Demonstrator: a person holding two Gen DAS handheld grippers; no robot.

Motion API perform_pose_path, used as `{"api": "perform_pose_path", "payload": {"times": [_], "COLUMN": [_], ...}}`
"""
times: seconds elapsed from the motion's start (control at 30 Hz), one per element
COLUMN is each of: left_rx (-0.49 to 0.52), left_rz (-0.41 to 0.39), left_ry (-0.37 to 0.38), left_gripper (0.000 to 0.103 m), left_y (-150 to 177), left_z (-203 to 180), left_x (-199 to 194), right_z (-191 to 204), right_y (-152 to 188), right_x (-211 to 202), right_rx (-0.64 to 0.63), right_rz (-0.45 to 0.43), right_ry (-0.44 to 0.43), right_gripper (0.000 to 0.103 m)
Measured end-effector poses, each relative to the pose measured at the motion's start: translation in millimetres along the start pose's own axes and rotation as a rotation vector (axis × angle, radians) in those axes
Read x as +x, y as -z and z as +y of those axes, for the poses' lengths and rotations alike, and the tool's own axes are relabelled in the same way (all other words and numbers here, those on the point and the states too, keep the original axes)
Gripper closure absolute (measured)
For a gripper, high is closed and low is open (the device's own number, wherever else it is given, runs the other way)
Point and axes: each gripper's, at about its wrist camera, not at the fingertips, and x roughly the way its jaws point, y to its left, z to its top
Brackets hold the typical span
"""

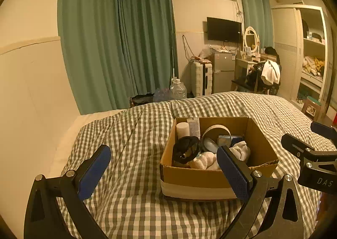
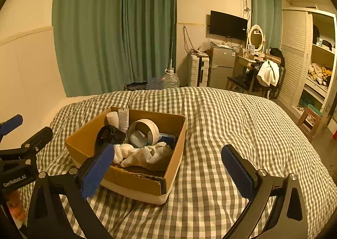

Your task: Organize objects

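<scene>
An open cardboard box (image 1: 210, 178) sits on a checked bed (image 1: 130, 175). It holds black sunglasses (image 1: 186, 149), white socks (image 1: 205, 162), a tape roll (image 1: 217, 131), a white cylinder (image 1: 182, 130) and a tube. The box (image 2: 134, 178) also shows in the right wrist view, with the sunglasses (image 2: 109, 134), socks (image 2: 147, 154) and tape roll (image 2: 144, 131). My left gripper (image 1: 164, 172) is open and empty, in front of the box. My right gripper (image 2: 168, 169) is open and empty, by the box's near right corner.
Green curtains (image 1: 118, 45), a water jug (image 1: 178, 89), a suitcase (image 1: 201, 78), a small fridge (image 1: 223, 70), a chair with clothes (image 1: 265, 75) and an open wardrobe (image 1: 311, 53) stand beyond the bed. A stool (image 2: 309, 119) is at the right.
</scene>
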Motion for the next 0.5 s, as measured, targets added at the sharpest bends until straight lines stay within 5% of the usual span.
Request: {"api": "perform_pose_path", "payload": {"times": [0.5], "left_rx": [-0.020], "left_rz": [0.032], "left_ry": [-0.014], "left_gripper": [0.000], "left_y": [0.6], "left_z": [5.5], "left_x": [4.4], "right_z": [1.8], "right_y": [0.2], "right_x": [1.6], "right_rx": [0.003], "right_rz": [0.007], "right_ry": [0.004], "right_gripper": [0.001]}}
